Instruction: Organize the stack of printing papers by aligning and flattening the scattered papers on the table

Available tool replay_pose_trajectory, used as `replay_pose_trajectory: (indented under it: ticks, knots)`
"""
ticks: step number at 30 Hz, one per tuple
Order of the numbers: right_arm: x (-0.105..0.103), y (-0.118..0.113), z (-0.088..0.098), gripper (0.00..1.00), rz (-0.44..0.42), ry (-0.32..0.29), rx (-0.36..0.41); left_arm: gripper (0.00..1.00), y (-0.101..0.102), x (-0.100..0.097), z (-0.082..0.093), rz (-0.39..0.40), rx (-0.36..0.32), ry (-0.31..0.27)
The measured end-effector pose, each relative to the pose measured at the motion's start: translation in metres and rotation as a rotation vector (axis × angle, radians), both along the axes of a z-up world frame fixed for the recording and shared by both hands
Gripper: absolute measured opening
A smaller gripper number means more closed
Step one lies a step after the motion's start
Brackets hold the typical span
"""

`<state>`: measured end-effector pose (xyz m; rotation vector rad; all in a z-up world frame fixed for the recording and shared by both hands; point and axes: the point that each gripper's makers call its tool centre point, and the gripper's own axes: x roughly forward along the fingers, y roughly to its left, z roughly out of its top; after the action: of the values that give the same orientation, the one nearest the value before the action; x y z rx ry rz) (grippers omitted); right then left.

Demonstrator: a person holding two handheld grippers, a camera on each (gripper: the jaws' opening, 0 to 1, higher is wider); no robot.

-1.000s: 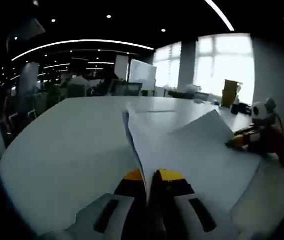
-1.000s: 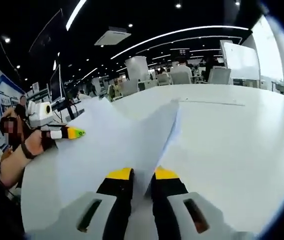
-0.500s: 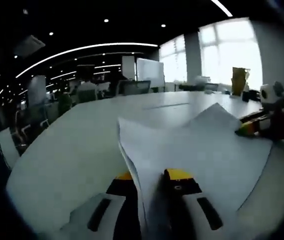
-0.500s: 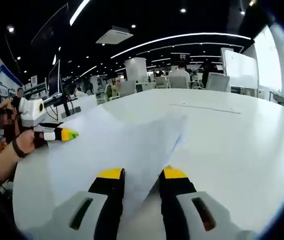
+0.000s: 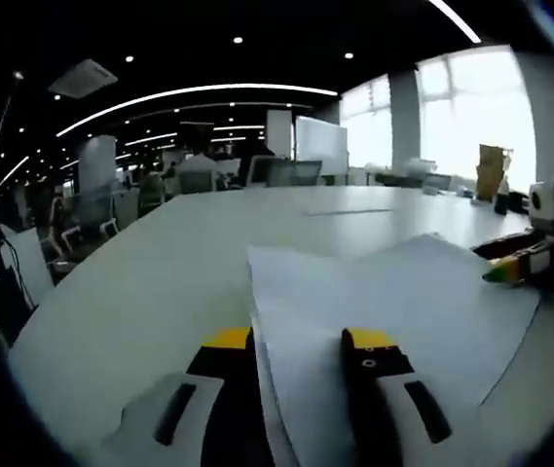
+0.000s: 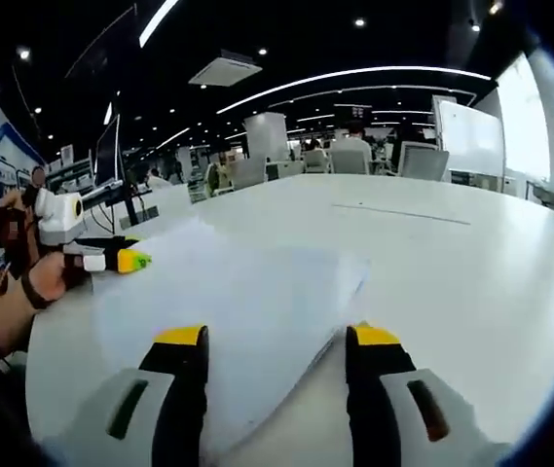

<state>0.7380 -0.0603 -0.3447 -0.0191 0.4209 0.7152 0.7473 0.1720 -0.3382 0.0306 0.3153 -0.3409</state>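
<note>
- Papers (image 5: pixel 393 302) lie as a loose white stack on the table (image 5: pixel 140 282), a broad white surface; in the left gripper view the stack's near edge runs between the left gripper's jaws.
- Left gripper (image 5: pixel 299 342) has its yellow-tipped jaws parted moderately, one on each side of the stack's left edge; they are not pinching the sheets.
- Right gripper (image 6: pixel 278 337) has its jaws spread wide, and the stack (image 6: pixel 228 292) reaches down between them, with one corner of the sheets just inside its right jaw.
- In the right gripper view the left gripper (image 6: pixel 121 260) sits at the stack's far left edge, held by a person's hand (image 6: pixel 48 277).
- In the left gripper view the right gripper (image 5: pixel 515 268) rests at the stack's right edge.
- Beyond the stack, office chairs (image 5: pixel 286 173) stand at the table's far side.
</note>
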Motion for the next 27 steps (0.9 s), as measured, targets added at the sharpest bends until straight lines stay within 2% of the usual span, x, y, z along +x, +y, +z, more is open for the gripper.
replay_pose_trajectory:
  ticks: [6, 16, 21, 23, 27]
  knots:
    - [0.000, 0.004, 0.001, 0.58, 0.023, 0.002, 0.018, 0.47, -0.003, 0.002, 0.001, -0.004, -0.034, -0.003]
    - [-0.003, 0.007, 0.001, 0.62, 0.037, 0.012, 0.029, 0.54, -0.004, 0.003, 0.003, -0.005, -0.063, -0.005]
    - [-0.001, 0.007, 0.001, 0.67, 0.030, 0.005, 0.029, 0.57, -0.001, 0.003, 0.011, 0.002, -0.102, -0.039]
    - [-0.003, 0.009, 0.002, 0.68, 0.040, 0.009, 0.051, 0.58, 0.000, 0.003, 0.013, 0.003, -0.114, -0.046]
    - [-0.001, 0.007, 0.006, 0.76, 0.025, 0.008, 0.092, 0.62, -0.001, 0.003, 0.016, 0.002, -0.123, -0.061]
